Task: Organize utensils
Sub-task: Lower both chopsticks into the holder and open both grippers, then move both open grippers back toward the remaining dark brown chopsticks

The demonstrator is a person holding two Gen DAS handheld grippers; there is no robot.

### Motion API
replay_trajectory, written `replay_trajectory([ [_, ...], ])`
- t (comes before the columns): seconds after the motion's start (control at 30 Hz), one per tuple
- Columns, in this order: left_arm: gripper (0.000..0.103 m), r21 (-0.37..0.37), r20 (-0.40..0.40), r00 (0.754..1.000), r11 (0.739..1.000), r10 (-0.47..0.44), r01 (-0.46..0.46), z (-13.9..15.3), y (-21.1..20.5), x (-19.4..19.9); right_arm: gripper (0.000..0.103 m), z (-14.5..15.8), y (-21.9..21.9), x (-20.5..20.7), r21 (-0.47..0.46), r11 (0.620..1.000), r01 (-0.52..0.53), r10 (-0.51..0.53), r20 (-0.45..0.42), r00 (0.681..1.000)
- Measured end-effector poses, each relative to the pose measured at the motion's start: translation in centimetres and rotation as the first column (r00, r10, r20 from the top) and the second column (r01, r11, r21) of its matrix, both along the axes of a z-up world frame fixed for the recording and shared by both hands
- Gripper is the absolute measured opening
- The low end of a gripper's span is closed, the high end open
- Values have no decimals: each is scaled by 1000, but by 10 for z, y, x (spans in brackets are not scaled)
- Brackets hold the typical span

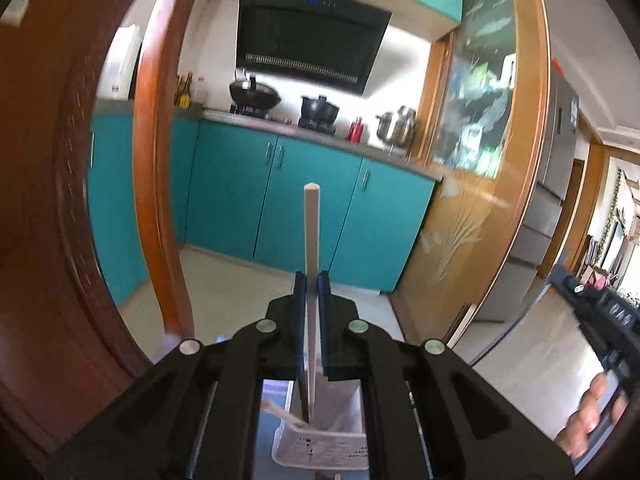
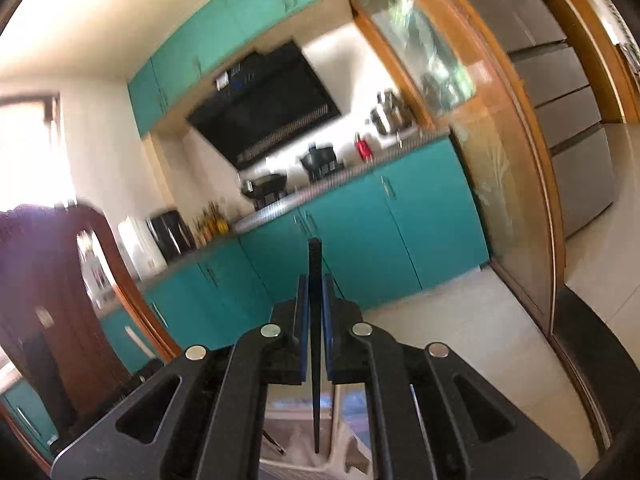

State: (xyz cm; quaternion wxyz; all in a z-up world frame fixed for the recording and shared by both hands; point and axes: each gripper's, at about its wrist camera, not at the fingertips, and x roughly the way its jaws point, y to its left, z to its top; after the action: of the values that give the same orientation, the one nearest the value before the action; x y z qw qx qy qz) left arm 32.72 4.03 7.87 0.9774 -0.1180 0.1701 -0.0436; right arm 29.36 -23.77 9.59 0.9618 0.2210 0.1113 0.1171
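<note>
Left wrist view: the white utensil, a long flat-sided stick, is standing nearly upright in the frame, its rounded end pointing up toward the teal cabinets and its lower end running down behind the gripper body. The left gripper is clamping it between the blue pads, jaws pressed together on its sides; the stick is passing straight through the gap and sticking out well beyond the fingertips.

Below the jaws, a white perforated basket is showing through the gripper frame. Another pale stick is leaning in it, tilted to the left. What else is inside, cannot tell.

At the right edge, a hand is gripping the other black gripper's handle.

Right wrist view, tilted and blurred: the black utensil, a slim tapered stick, is lying with its long axis along the fingers, blunt end forward, thin end pointing back down toward the camera. The right gripper is holding it, pads closed on both sides. A pale container is sitting underneath, contents unclear.
</note>
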Motion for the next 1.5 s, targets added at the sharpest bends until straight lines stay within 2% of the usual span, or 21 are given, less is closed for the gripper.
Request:
replay_trajectory([
  [0.2, 7, 35, -31, 1000, 999, 1, 0, -25, -4, -9, 8, -37, 35, 12, -181, 981, -66, 49, -97, 994],
  [0.23, 11, 32, -29, 1000, 999, 2, -1, -27, -3, -14, 11, -40, 37, 10, -192, 979, -67, 48, -101, 994],
  [0.3, 19, 15, -21, 1000, 1000, -3, 3, -30, 2, -29, 32, -44, 39, 2, -203, 976, -73, 53, -105, 993],
  [0.37, 29, -4, -1, 1000, 1000, 4, -4, -34, 7, -48, 40, -48, 31, -11, -195, 979, -68, 49, -98, 994],
  [0.47, 36, -16, 43, 998, 999, 34, -33, -50, 10, -88, 40, -63, 13, -31, -187, 982, 5, -23, -95, 995],
  [0.53, 36, 36, 8, 999, 999, 32, -32, -75, 3, -104, 40, -80, 2, -36, -185, 982, 41, -69, -152, 986],
  [0.6, 36, 119, -82, 996, 993, 23, -13, -104, -8, -106, 40, -110, -1, -34, -199, 980, 27, -81, -271, 959],
  [0.63, 36, 136, -126, 992, 991, 31, -14, -115, -9, -104, 40, -121, 0, -34, -206, 979, 12, -78, -312, 947],
  [0.67, 36, 137, -174, 984, 990, 38, -14, -125, -9, -102, 40, -137, 4, -34, -213, 977, -11, -69, -367, 928],
  [0.7, 36, 113, -235, 971, 993, 39, -13, -135, -6, -98, 40, -152, 11, -35, -221, 974, -45, -51, -412, 910],
  [0.73, 36, 86, -263, 964, 996, 38, -16, -138, -2, -95, 40, -160, 19, -36, -232, 970, -78, -33, -440, 897],
  [0.8, 36, 62, -282, 957, 997, 66, -50, -140, 9, -96, 40, -182, 51, -36, -274, 938, -213, 45, -513, 857],
  [0.9, 38, 96, -258, 957, 990, 129, -108, -136, 18, -101, 40, -206, 94, -34, -303, 886, -351, 121, -581, 805],
  [1.0, 41, 117, -258, 956, 987, 140, -113, -137, 20, -102, 40, -224, 124, -31, -345, 843, -413, 120, -627, 769],
  [1.13, 45, 142, -288, 948, 985, 134, -96, -139, 22, -92, 41, -226, 142, -29, -364, 824, -435, 127, -630, 766],
  [1.33, 50, 136, -326, 938, 988, 117, -76, -150, 21, -92, 41, -226, 146, -23, -311, 844, -438, 143, -655, 742],
  [1.5, 52, 120, -353, 929, 990, 106, -67, -155, 20, -91, 37, -225, 145, -24, -304, 841, -448, 153, -659, 736],
])
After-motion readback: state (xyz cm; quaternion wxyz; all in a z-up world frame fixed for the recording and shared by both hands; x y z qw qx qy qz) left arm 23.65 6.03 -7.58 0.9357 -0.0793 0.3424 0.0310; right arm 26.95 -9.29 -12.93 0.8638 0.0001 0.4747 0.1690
